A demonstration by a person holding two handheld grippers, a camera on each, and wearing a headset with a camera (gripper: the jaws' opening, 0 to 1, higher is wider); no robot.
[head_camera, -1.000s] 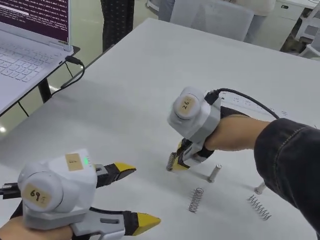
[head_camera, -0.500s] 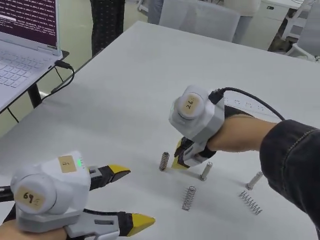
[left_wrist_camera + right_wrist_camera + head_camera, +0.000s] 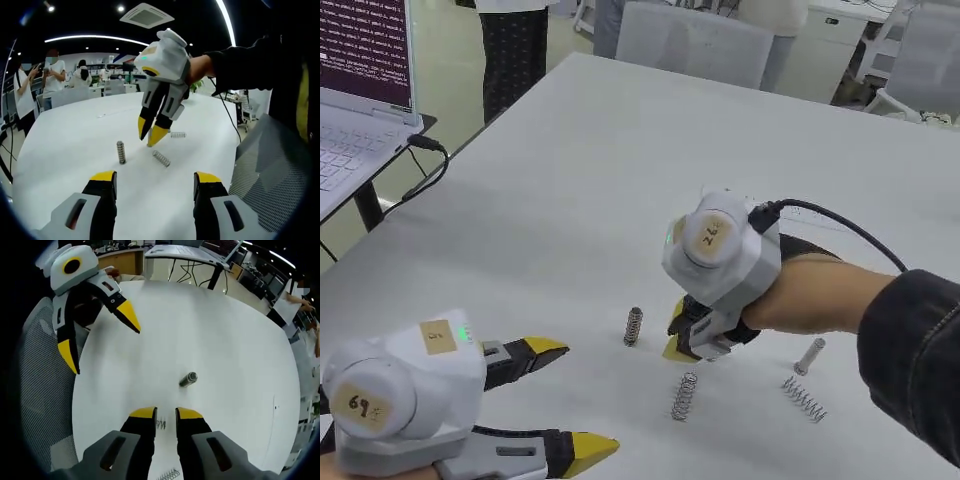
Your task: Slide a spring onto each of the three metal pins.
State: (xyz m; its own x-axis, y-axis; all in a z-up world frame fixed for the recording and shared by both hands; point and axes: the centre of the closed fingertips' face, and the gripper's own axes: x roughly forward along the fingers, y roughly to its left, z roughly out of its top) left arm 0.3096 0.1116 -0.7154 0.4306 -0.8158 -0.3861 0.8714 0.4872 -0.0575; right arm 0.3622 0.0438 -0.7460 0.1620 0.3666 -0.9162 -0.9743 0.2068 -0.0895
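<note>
Right gripper (image 3: 682, 345), jaws narrowly apart and empty, just beside upright grey metal pin (image 3: 192, 375) sleeved in coiled steel spring (image 3: 633, 326); left gripper (image 3: 566, 398), jaws wide apart, empty.

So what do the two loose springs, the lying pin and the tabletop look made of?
Middle spring and right-hand spring: thin coiled wire, probably steel, grey with a dull glint. Lying pin: solid metal rod, silvery, bright highlight along it. Tabletop: smooth matte white, likely laminate, not certain.
</note>
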